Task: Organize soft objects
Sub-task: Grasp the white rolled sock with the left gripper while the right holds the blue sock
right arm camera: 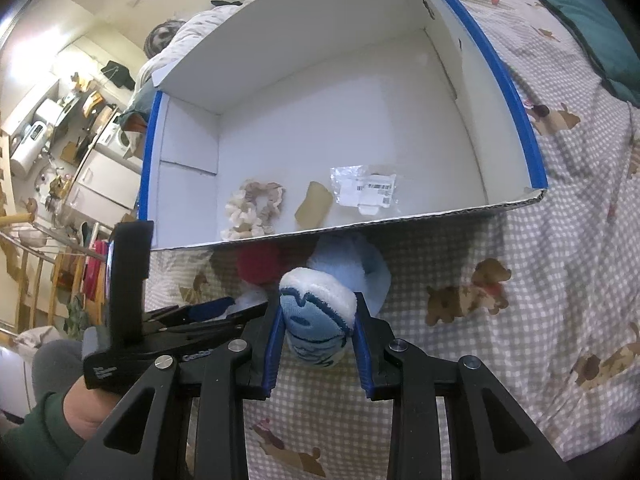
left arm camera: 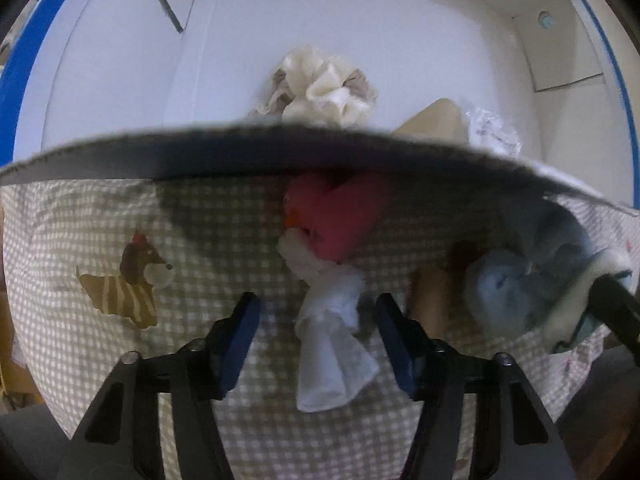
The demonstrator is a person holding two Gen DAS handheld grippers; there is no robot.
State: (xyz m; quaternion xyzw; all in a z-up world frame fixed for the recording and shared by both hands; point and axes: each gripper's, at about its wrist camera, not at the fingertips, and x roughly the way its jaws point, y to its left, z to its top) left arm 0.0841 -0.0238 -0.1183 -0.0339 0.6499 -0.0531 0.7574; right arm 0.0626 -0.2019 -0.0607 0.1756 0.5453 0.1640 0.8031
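My right gripper (right arm camera: 317,322) is shut on a blue and white plush toy (right arm camera: 316,316), held just above the bedspread in front of the white cardboard box (right arm camera: 360,88). The same blue plush (left arm camera: 520,292) shows at the right of the left wrist view. My left gripper (left arm camera: 318,316) is open, its fingers either side of a white gauzy cloth (left arm camera: 332,352) tied to a pink plush (left arm camera: 340,216) lying against the box's near wall. The left gripper also shows in the right wrist view (right arm camera: 208,312). Inside the box lie a cream scrunchie (right arm camera: 256,208), a tan piece (right arm camera: 314,204) and a clear packet (right arm camera: 366,188).
The box has blue-edged walls (right arm camera: 516,92) and stands on a checked bedspread with dog prints (right arm camera: 520,240). A teal pillow (right arm camera: 588,20) lies at the far right. A cluttered kitchen area (right arm camera: 60,128) is off to the left.
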